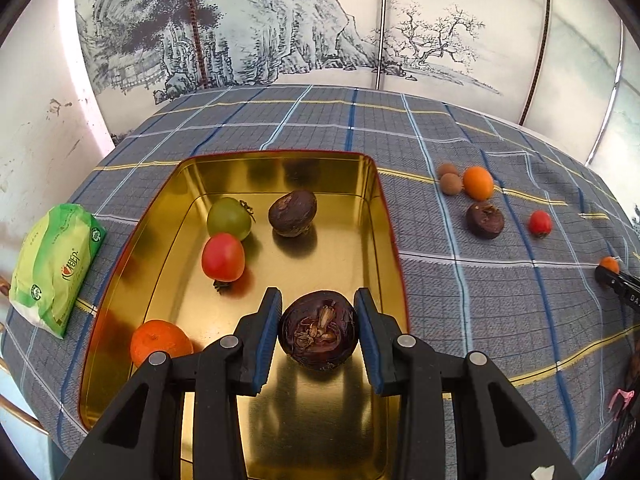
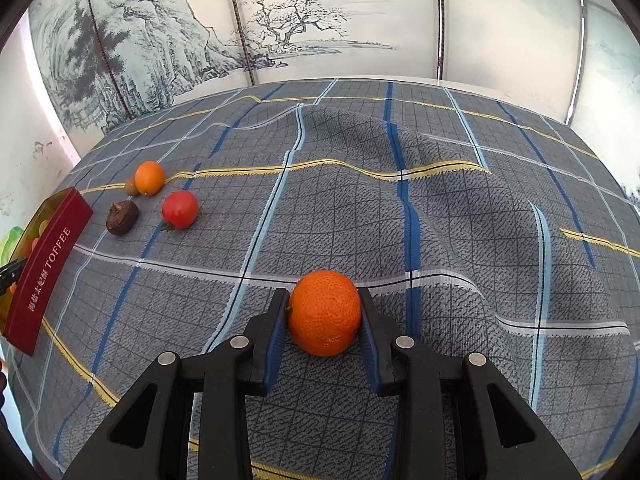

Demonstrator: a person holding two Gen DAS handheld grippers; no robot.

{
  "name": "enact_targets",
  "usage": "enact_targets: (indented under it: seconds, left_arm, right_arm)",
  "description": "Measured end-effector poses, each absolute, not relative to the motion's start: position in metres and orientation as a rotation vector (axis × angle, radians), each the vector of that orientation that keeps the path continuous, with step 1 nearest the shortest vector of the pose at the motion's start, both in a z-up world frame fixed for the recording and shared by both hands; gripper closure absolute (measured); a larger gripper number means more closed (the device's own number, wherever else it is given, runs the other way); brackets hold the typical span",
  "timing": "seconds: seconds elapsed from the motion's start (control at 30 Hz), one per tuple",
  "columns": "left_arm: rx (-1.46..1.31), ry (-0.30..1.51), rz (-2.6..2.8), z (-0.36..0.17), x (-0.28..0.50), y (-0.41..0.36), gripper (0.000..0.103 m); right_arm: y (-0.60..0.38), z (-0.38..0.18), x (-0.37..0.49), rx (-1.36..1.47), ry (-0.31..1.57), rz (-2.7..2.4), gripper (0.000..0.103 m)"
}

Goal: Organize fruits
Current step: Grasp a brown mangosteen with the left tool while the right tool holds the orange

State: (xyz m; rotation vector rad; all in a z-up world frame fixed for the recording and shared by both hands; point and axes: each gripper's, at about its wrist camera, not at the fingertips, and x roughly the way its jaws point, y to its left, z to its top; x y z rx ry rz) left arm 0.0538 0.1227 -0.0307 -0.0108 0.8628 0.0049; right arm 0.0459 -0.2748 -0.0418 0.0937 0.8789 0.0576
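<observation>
Left wrist view: the left tool is clamped on a dark brown water chestnut, its blue pads pressing both sides, hanging just above the near floor of the gold tin. Inside the tin lie a green tomato, a red tomato touching it, another dark chestnut and an orange mandarin in the near left corner. On the right, the right tool is closed tight on a mandarin resting on the cloth. More fruit sits loose on the plaid cloth over the table: a kumquat, two tan longans, a chestnut, a small red tomato. A green tissue pack lies left of the tin, and an ink-landscape screen stands behind
</observation>
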Motion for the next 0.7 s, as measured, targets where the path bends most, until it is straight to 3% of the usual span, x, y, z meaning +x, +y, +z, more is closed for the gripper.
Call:
enact_targets:
  seconds: [0.7]
  left_arm:
    - [-0.06,0.875,0.026,-0.041,0.058,0.145,0.069]
  right_arm:
    - [-0.273,-0.043,0.047,0.078,0.882,0.051,0.069]
